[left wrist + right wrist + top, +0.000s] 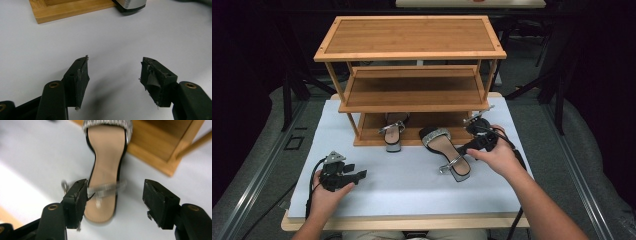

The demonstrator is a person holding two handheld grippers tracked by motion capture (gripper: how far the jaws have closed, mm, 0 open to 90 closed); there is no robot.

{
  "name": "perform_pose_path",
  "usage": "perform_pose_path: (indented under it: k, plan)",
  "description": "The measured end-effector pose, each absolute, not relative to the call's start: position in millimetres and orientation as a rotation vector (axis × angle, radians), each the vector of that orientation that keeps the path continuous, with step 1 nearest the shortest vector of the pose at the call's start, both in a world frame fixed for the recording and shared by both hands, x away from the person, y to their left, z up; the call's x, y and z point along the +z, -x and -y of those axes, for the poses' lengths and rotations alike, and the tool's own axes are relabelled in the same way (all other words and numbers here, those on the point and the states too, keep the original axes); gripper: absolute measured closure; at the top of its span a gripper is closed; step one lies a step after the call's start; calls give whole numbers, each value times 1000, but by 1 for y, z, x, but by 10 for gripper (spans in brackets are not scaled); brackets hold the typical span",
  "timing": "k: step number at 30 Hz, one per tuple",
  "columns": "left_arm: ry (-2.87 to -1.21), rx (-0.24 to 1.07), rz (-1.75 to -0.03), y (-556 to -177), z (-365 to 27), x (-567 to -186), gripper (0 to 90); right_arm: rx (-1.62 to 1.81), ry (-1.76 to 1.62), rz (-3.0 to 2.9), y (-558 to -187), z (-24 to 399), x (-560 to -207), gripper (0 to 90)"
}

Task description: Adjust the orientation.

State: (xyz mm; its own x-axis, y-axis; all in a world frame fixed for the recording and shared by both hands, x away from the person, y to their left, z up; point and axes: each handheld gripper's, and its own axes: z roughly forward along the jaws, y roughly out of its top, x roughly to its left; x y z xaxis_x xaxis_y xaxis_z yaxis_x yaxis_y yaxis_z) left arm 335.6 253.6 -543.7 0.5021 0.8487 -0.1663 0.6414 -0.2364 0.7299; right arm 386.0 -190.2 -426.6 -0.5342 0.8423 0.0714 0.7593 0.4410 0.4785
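In the high view, a sandal (447,151) lay on the white table (412,185), its toe toward the bottom shelf of the bamboo shoe rack (412,55). The right gripper (468,147) hovered at the sandal's three o'clock side. A second sandal (393,132) sat on the bottom shelf at eleven o'clock from the first. The left gripper (360,175) rested well apart at eight o'clock.

In the left gripper view, the left gripper (113,75) stood released over bare table.

In the right gripper view, the right gripper (115,195) stood released, its jaws spread, the sandal's (106,170) ankle strap (107,188) blurred between them.
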Motion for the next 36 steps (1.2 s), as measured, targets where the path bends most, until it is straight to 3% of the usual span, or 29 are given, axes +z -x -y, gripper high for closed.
perform_pose_path:
  k: [6, 13, 36]
  plan:
    - [-1975, 340, -1223, -336, -252, -544, 389, 626, -1370, -2570, -362, 212, -452, 357]
    - [-1973, 343, -1226, -336, -252, -544, 389, 634, -1387, -2627, -356, 210, -479, 355]
    - [-1969, 342, -1227, -336, -254, -545, 389, 777, -1195, -2632, -347, 142, -528, 268]
